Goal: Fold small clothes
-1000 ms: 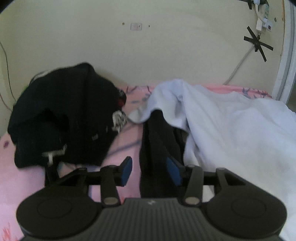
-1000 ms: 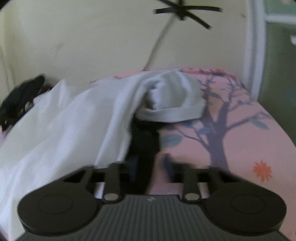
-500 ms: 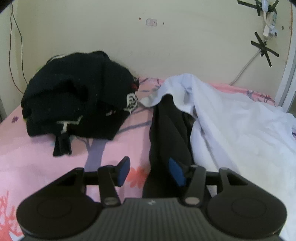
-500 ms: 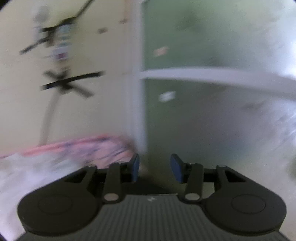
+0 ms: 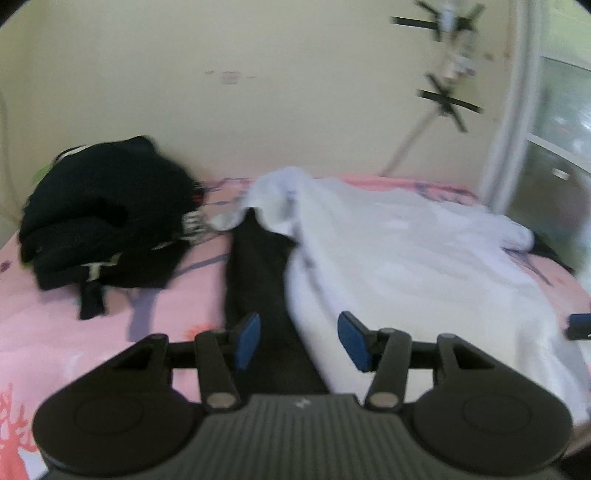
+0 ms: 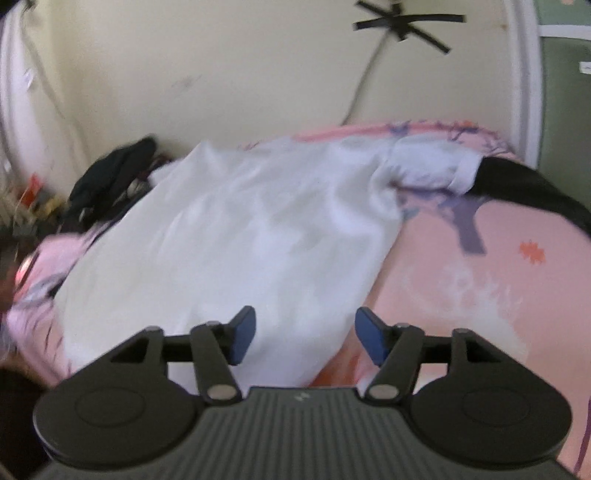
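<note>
Bedding in pink [image 5: 66, 332], printed with trees and small orange flowers, covers the bed that fills most of the room below a cream wall [image 5: 295, 92]. Spread across the bed lies a white shirt [image 5: 406, 266], rumpled, with one sleeve reaching toward the far right corner. A long dark garment [image 5: 258, 280] runs out from under the shirt's left edge toward the near side, and another dark piece [image 6: 524, 188] pokes out beyond the right sleeve. A heap of black clothes [image 5: 107, 218] sits at the far left against the wall, apart from the shirt. Black tape crosses [image 6: 402, 26] pin a pale cable to the wall.

Left gripper [image 5: 299, 339] hovers over the dark garment and the shirt's edge, its jaws moderately apart with nothing pinched. Right gripper [image 6: 306, 339] hangs above the shirt's near hem, its jaws opening, cloth below them but not clamped.
</note>
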The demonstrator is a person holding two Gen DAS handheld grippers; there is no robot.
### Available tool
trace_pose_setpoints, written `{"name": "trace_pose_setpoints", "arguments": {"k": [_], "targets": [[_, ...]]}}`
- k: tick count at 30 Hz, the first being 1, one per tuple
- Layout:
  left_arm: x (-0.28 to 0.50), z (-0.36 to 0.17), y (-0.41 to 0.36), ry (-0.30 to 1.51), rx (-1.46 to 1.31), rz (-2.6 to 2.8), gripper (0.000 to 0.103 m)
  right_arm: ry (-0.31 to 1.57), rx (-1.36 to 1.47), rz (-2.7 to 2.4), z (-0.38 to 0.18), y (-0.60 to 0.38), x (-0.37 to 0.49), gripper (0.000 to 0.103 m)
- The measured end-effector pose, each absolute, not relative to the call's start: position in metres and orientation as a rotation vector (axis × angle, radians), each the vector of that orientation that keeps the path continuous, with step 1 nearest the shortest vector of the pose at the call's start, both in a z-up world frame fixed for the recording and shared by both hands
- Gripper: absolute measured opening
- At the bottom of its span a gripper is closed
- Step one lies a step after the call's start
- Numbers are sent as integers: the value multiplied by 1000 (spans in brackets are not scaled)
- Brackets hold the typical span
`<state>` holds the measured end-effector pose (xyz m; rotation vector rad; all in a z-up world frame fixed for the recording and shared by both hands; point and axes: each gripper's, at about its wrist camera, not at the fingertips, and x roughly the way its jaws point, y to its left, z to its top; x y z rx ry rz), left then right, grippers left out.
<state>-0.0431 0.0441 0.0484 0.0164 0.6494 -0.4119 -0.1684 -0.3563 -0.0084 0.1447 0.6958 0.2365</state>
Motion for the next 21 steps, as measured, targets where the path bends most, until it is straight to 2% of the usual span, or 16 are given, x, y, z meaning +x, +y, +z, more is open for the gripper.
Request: {"name": "trace_pose_setpoints", "arguments": {"k": [4, 5, 6, 7, 8, 16, 19, 21], "targets": [[-52, 43, 18, 713, 85, -489, 44, 749, 173, 292, -21, -342, -190, 61], [-52, 39, 12, 733, 111, -493, 39, 746, 179, 301, -26, -335, -192, 59], [-52, 33, 6, 756, 139, -489, 30, 715, 163, 288, -27, -329, -195, 50], [-51, 26, 0, 784, 165, -478, 24, 702, 146, 281, -28, -325, -196, 16], [-51, 21, -4, 799, 188, -465, 8, 703, 144, 263, -26, -325, -197, 0], [-102, 55, 3, 751, 126, -631, 4, 598, 152, 112, 26, -376, -223, 0], [-122, 50, -3, 761, 147, -658, 3, 688, 105, 115, 22, -380, -228, 0], [-121, 40, -1, 795, 140, -654, 9, 775, 74, 100, 6, -377, -222, 2]]}}
